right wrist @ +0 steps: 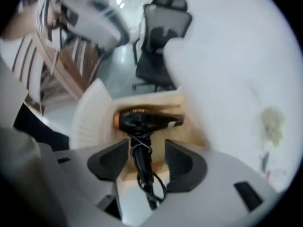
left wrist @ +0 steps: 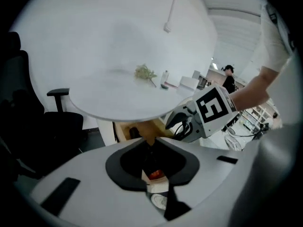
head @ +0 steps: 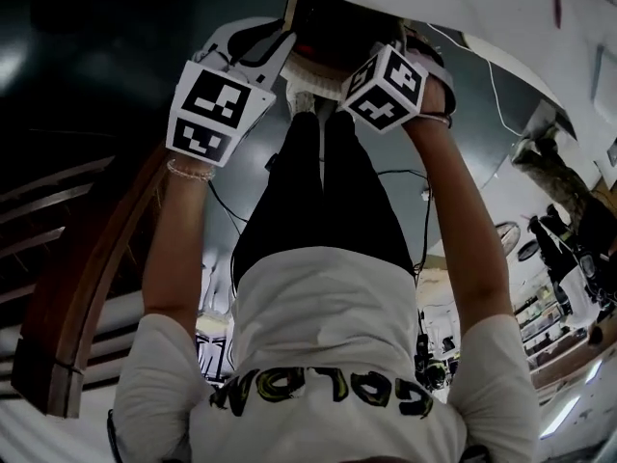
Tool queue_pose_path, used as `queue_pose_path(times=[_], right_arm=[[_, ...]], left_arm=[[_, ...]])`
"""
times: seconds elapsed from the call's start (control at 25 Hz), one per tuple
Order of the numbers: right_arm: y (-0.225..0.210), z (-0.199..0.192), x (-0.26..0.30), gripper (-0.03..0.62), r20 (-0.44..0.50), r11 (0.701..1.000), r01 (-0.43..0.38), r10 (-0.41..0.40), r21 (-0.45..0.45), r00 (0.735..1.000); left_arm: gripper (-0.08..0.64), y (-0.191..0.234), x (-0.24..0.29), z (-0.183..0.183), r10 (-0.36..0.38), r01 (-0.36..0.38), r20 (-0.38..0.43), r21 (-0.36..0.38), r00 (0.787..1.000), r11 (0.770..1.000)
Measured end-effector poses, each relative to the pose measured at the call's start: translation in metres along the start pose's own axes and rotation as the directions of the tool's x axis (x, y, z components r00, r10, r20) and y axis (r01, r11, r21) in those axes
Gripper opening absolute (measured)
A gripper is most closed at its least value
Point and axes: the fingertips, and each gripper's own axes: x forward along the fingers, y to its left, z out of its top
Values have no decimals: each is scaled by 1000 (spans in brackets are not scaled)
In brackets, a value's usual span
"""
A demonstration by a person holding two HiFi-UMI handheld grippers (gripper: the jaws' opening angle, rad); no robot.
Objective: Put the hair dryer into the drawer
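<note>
Spanning most of the left gripper view, the round white surface [left wrist: 94, 56] sits directly above the drawer [right wrist: 191, 126]. The drawer stands pulled out, showing its light wood floor. A pale ribbed panel on its left side may be its front, but the right gripper view is too blurred to be sure.

Both tools hang over the drawer. The right hand-held gripper [right wrist: 147, 150] points down into it with its jaws wide apart. The dryer's handle shows in the gap, but the pads are clear of it and grip nothing. The left hand-held gripper [left wrist: 149, 143] is beside the drawer's open end and is empty, with its jaw tips all but meeting.

The hair dryer [right wrist: 142, 121] lies flat inside the drawer. Its black barrel runs across, and its handle points toward the drawer's open side. So the placing looks done, though the drawer is not closed.

The cord [right wrist: 150, 186] is wound round the handle, with a loose loop trailing nearest the drawer's open edge.

That loop is the main risk. If it lies over the drawer's edge, pushing the drawer in could pinch it or jam the drawer. The right jaws are also in line with the handle, so dipping or closing them could snag the cord and drag the dryer back out. A careless push could knock the left tool against the rim of the surface above the drawer.
</note>
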Motion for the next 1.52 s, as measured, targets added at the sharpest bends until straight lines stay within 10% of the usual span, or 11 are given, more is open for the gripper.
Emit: queue_pose_path(times=[0.24,0.56,1.0,1.28,1.52], right_arm=[[-33,19,-118,181,283,961,1,-82,275,956],[-6,47,-286,119,568,892,-5,-285,453,772],[29,43,-483,94,710,872,67,-436,484,554],[37,38,-534,86,744,854,59,-482,517,463],[36,38,-547,67,741,841,75,-512,536,434]], left_arm=[[35,-30,-61,67,68,-54,182,-83,981,995],[12,-90,-175,107,146,-107,424,-114,894,988],[12,-185,-297,202,162,-139,648,-87,744,986],[11,-219,-333,232,122,-130,722,-44,681,990],[12,-229,-336,243,102,-123,736,-26,669,992]])
